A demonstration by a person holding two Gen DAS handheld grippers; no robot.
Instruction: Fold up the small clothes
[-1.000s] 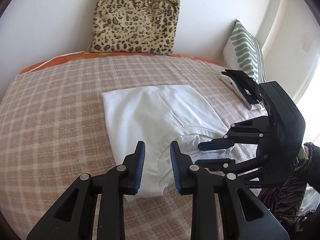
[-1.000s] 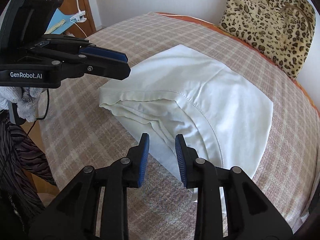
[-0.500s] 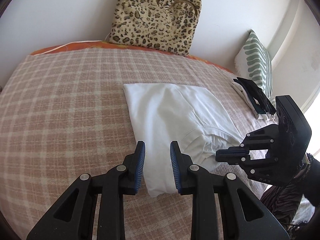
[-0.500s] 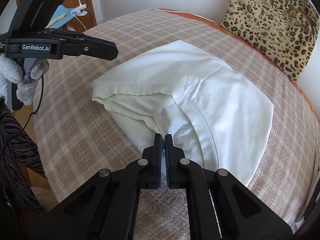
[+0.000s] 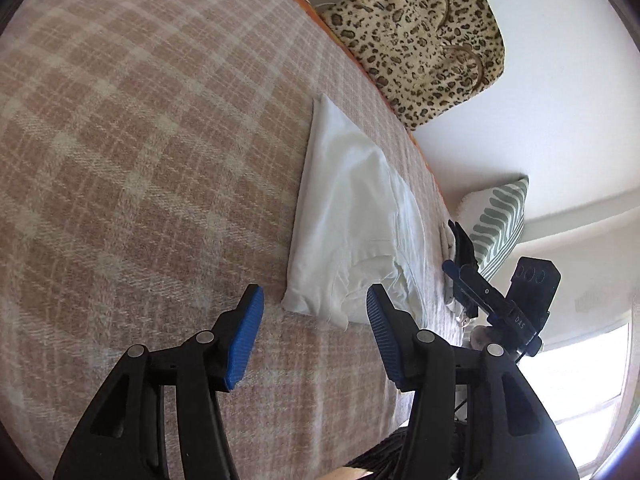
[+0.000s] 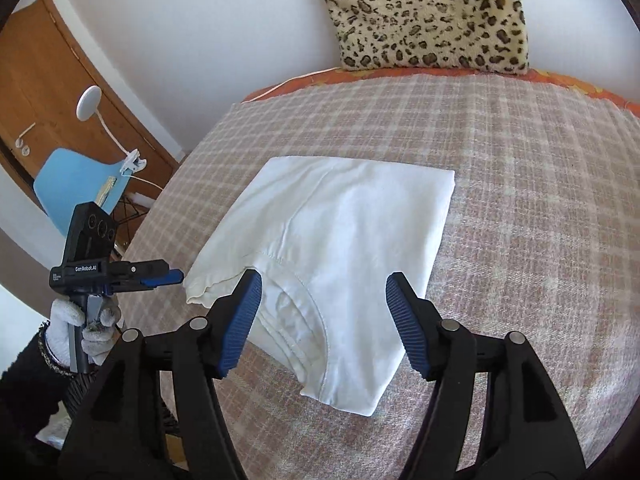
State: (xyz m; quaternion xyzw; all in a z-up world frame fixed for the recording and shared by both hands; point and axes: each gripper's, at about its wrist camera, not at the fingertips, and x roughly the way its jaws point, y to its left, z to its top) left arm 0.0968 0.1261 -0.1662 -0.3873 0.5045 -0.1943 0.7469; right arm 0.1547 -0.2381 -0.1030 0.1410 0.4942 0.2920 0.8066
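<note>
One folded white garment (image 6: 340, 248) on plaid bed blanket (image 6: 520, 184).
Left gripper (image 5: 316, 324) and right gripper (image 6: 324, 312): jaws opening, nothing gripped between them.

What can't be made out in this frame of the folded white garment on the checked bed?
- Folded white cotton garment: right wrist view, its lower layers lie hidden under the top fold.
- Small dark-and-white pile of folded clothes: left wrist view, too small, partly behind the right claw.
- Leopard-print plush cushion: top cut off.
</note>
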